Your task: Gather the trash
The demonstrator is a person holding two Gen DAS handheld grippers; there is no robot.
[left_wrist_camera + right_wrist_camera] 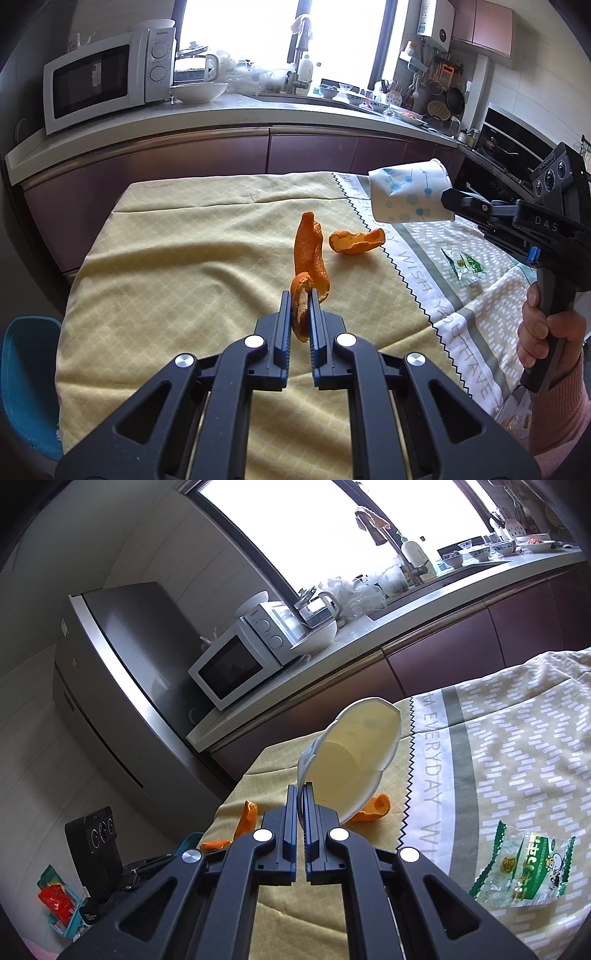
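Note:
My left gripper [300, 301] is shut on a curled strip of orange peel [309, 254] that sticks up above the yellow tablecloth [184, 258]. A second orange peel [356, 242] [376, 806] lies on the cloth just beyond it. At the right, a hand holds my right gripper [448, 197] [301, 794], shut on the wall of a crushed white paper cup [406, 195] [354, 753] with blue dots. The cup hangs tilted above the table. A green and clear snack wrapper [465, 264] [524, 871] lies flat on the patterned cloth at the right.
A blue plastic container [26, 380] sits below the table's left edge. Behind the table runs a counter with a microwave [99, 81], a white bowl [199, 91] and dishes. A tall fridge [122, 686] stands at the left. A sleeve and hand [543, 332] are at the right edge.

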